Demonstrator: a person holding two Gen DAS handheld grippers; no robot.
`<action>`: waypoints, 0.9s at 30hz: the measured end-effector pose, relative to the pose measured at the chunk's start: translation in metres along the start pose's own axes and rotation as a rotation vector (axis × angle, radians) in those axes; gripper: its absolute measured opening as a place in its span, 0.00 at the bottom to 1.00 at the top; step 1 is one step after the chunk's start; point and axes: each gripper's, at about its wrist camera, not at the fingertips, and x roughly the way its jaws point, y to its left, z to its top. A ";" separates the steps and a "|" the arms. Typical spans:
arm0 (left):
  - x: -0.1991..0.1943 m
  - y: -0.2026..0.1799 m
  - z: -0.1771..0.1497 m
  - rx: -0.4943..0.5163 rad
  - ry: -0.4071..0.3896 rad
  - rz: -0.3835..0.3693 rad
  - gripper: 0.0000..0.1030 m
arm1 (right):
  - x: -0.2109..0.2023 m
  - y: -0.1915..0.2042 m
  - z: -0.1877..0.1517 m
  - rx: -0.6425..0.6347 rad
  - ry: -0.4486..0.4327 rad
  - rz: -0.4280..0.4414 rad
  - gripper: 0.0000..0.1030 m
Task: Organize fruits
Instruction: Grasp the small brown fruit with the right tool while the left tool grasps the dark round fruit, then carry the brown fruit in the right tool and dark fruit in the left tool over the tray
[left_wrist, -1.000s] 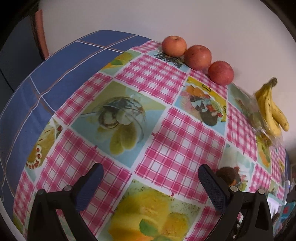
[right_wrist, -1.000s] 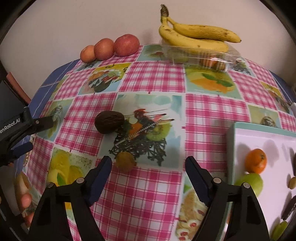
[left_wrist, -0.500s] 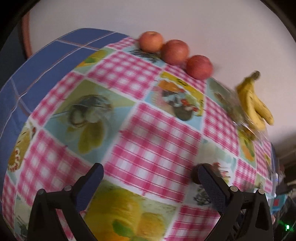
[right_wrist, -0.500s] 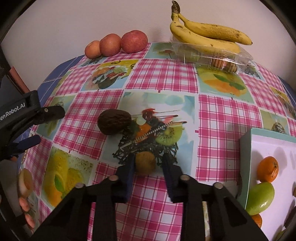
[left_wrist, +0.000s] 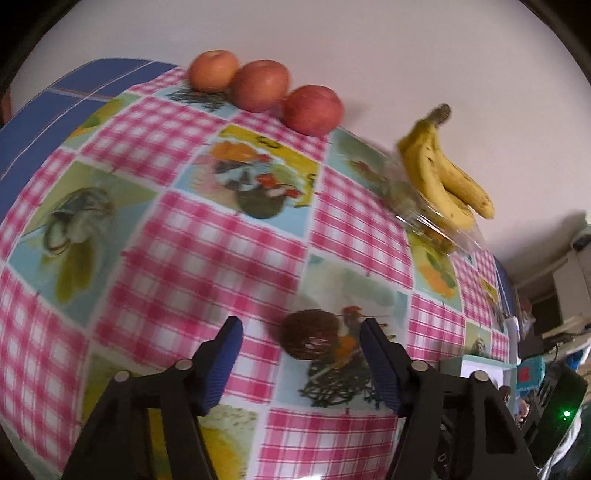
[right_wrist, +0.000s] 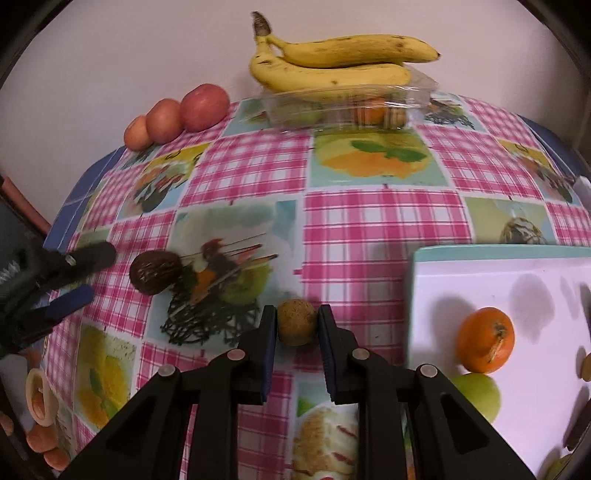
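Left wrist view: the left gripper (left_wrist: 299, 332) has its jaws apart around the dark brown wrinkled round fruit (left_wrist: 309, 333), which sits nearer the right pad and could roll away when nudged; open checked tablecloth (left_wrist: 207, 254) lies all around. Right wrist view: the right gripper (right_wrist: 297, 323) is clamped on the small tan round fruit (right_wrist: 296, 322), which may slip, and the teal-rimmed white tray (right_wrist: 417, 291) edge stands close to its right.

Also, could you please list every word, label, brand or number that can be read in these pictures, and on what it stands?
No text can be read here.
Left claw, seen from the right wrist: blurred, nothing legible.
Red label on the teal box: too small to read.
Tablecloth: fruit pictures only, no legible words.
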 end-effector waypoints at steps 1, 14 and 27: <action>0.002 -0.004 -0.001 0.015 0.000 0.007 0.64 | -0.001 -0.002 0.000 0.005 0.000 0.003 0.22; 0.012 -0.010 -0.010 0.025 0.025 0.011 0.38 | 0.000 -0.003 0.001 0.002 -0.001 0.014 0.23; -0.035 -0.019 -0.021 -0.029 0.034 0.030 0.38 | -0.009 0.001 -0.008 -0.006 0.031 0.006 0.22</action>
